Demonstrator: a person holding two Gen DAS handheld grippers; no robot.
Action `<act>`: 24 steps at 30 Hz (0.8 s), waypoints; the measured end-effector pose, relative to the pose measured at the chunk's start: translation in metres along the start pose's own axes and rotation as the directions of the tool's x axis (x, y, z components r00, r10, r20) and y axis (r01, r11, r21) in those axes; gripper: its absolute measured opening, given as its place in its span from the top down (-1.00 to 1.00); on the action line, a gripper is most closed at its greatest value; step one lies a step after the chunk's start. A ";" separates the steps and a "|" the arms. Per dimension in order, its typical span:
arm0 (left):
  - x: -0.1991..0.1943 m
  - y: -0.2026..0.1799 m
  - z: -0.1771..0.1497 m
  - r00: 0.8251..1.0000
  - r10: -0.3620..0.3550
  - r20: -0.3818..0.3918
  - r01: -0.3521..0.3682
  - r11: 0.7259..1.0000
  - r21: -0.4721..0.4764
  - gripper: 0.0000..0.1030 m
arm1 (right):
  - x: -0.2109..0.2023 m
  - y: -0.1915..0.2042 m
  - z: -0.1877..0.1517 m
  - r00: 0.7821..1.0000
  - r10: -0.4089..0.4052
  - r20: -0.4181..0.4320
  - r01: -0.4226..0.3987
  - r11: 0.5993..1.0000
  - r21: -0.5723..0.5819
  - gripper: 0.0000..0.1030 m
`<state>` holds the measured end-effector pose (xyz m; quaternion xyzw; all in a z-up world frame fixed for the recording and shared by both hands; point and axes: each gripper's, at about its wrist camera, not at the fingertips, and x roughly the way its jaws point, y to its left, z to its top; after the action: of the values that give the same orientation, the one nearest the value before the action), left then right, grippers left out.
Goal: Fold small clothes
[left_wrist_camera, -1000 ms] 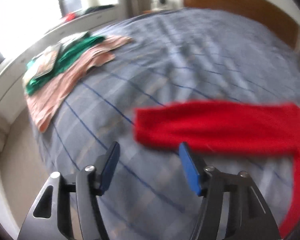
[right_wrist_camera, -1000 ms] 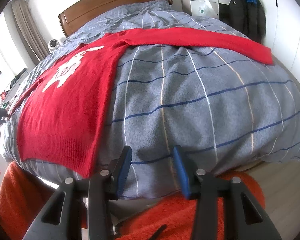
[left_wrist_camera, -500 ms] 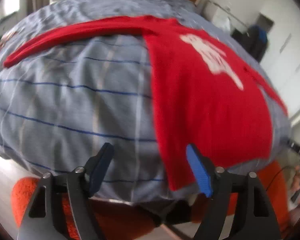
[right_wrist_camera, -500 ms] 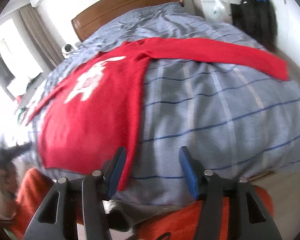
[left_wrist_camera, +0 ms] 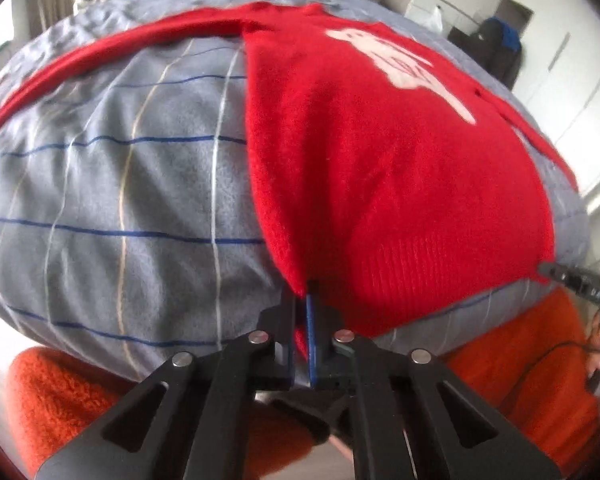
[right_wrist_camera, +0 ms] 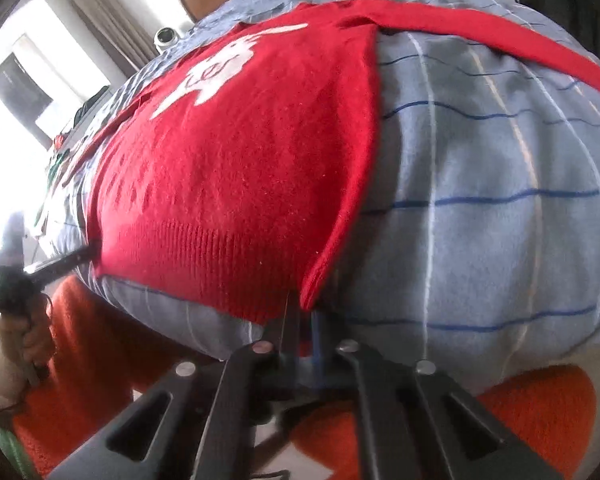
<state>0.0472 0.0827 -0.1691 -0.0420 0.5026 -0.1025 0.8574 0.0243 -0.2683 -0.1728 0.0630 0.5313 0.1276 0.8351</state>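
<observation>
Red knitted wool, a small sweater (left_wrist_camera: 380, 168) with a white figure on its chest, lies spread face up on the grey-blue checked duvet of the bed (left_wrist_camera: 112, 184), both sleeves stretched out sideways, its ribbed hem at the near edge of the mattress. That flat layout suits a fold begun from the hem. The left gripper (left_wrist_camera: 300, 300) is clamped on one bottom corner of the hem, and the right gripper (right_wrist_camera: 306, 312) is pinched on the opposite corner, so the two hold the hem across its width. Both point steeply downward at the bed edge, held above the person's orange fleece trousers (right_wrist_camera: 540, 408).
</observation>
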 end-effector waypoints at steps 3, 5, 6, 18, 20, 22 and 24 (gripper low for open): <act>0.005 -0.003 -0.002 1.000 0.029 0.002 -0.029 1.000 0.003 0.88 | 0.004 -0.003 -0.008 1.000 -0.009 -0.015 0.009 1.000 0.008 0.92; -0.001 -0.003 -0.001 0.999 0.033 0.010 -0.033 0.999 0.002 0.73 | 0.008 -0.006 -0.008 1.000 -0.007 -0.009 0.007 1.000 0.025 0.92; -0.005 -0.005 -0.002 0.999 0.035 0.017 -0.035 0.999 0.001 0.31 | 0.008 -0.006 -0.006 1.000 -0.003 -0.008 0.004 1.000 0.028 0.86; -0.044 0.041 0.028 0.943 0.185 0.277 -0.144 0.976 -0.161 -0.80 | -0.067 -0.018 0.011 0.910 -0.213 0.355 0.207 0.977 0.055 -0.37; -0.025 0.050 0.037 0.944 0.222 0.246 -0.180 0.967 -0.183 -0.80 | -0.063 -0.030 0.021 0.899 -0.249 0.360 0.223 0.968 0.112 -0.37; -0.012 0.055 0.036 0.946 0.246 0.212 -0.209 0.961 -0.181 -0.80 | -0.057 -0.036 0.025 0.902 -0.252 0.351 0.211 0.966 0.151 -0.37; -0.002 0.059 0.032 0.947 0.262 0.185 -0.229 0.956 -0.183 -0.85 | -0.051 -0.042 0.022 0.910 -0.253 0.328 0.207 0.964 0.167 -0.37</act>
<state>0.0815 0.1396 -0.1619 -0.0578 0.4183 0.0509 0.9050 0.0302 -0.3217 -0.1292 0.0749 0.3868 -0.0193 0.9189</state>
